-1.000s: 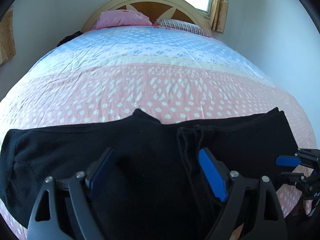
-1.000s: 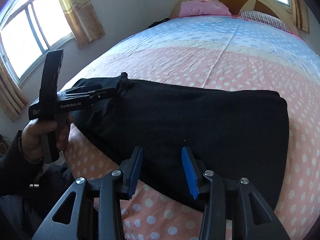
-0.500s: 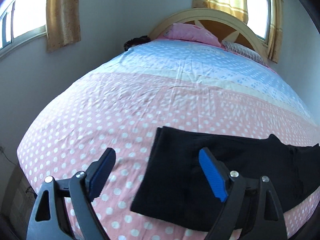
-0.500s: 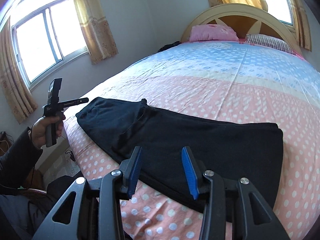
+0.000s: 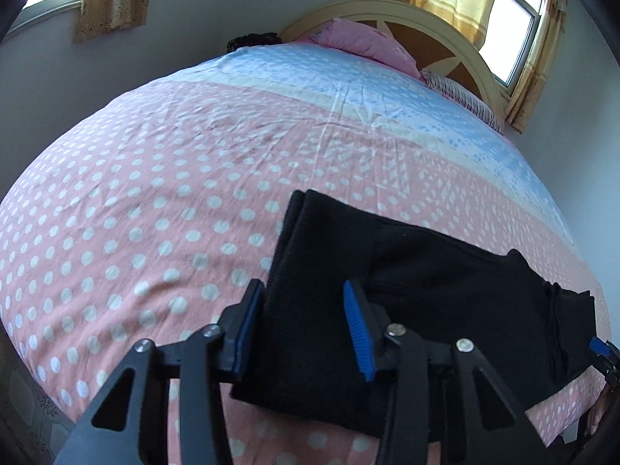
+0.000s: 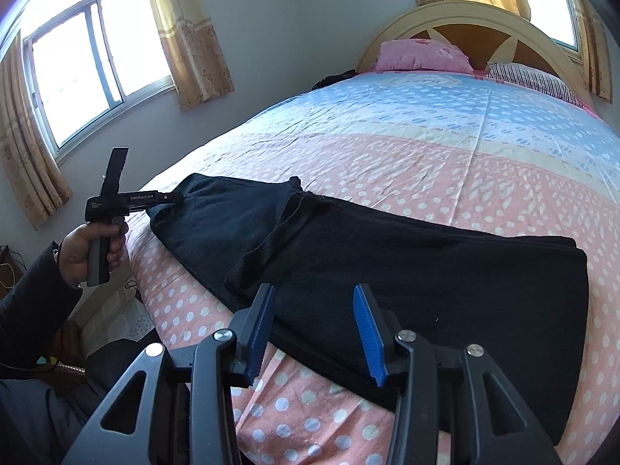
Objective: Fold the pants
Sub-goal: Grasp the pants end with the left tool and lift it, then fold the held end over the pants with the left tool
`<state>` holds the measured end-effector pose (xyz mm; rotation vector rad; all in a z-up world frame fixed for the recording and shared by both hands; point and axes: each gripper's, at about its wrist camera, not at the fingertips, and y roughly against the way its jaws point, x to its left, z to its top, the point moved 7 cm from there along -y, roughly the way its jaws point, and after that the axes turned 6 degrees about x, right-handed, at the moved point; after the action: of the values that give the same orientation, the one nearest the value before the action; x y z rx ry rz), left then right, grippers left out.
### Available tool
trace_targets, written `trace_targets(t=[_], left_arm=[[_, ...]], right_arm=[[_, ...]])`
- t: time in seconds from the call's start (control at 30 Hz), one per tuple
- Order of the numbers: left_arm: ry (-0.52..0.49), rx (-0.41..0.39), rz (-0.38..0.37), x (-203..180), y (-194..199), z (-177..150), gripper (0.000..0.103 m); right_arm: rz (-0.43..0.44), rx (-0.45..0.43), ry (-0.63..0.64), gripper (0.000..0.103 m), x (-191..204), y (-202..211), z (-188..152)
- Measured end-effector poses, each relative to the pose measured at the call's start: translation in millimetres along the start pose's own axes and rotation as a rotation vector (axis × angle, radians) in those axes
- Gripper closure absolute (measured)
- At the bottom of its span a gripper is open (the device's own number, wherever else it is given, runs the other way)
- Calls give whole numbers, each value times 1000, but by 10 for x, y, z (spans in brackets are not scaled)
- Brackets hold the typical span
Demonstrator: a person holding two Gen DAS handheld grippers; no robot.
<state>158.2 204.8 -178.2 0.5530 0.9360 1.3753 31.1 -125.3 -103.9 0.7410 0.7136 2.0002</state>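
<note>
Black pants (image 5: 426, 290) lie flat along the near edge of the bed, folded lengthwise, and show in the right wrist view (image 6: 387, 263) too. My left gripper (image 5: 302, 321) is open, its jaws straddling the left end of the pants just above the cloth. In the right wrist view the left gripper (image 6: 170, 197) reaches that same end at the far left. My right gripper (image 6: 314, 329) is open and empty, low over the near edge of the pants at their right part. Its blue tip (image 5: 598, 347) shows at the right edge of the left wrist view.
The bed (image 5: 155, 193) has a pink dotted and pale blue cover. A pink pillow (image 6: 422, 56) and a striped pillow (image 6: 534, 81) lie by the headboard (image 6: 484, 35). Windows with curtains (image 6: 190, 35) are on the left wall. The floor (image 6: 108, 317) drops off left of the bed.
My left gripper swung from the middle of the pants out to their left end and came down close over it. The right gripper stayed over the near edge.
</note>
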Motion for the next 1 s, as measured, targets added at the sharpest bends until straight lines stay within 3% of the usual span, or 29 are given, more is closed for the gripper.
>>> trace_targets(t=[0.17, 0.27, 0.3, 0.37, 0.4, 0.57, 0.77, 1.0], left_arm=[[44, -1, -30, 93, -71, 31, 50], [14, -10, -18, 66, -74, 23, 50], [6, -7, -24, 58, -77, 23, 52], [7, 7, -64, 46, -55, 28, 74], [17, 17, -95, 35, -36, 34, 78], [57, -16, -160, -44, 212, 113, 81], [-9, -102, -265, -517, 728, 288, 81], [-125, -126, -364, -1314, 1083, 310, 82]], right_arm=[[2, -14, 0, 59, 8, 31, 15], [1, -25, -7, 59, -9, 59, 21], [2, -28, -10, 59, -18, 68, 21], [1, -35, -16, 59, -35, 88, 25], [0, -38, -17, 59, -45, 101, 31], [-24, -59, -32, 59, -133, 197, 72], [-78, -86, -105, 59, -375, 339, 105], [-140, -107, -209, 59, -718, 522, 96]])
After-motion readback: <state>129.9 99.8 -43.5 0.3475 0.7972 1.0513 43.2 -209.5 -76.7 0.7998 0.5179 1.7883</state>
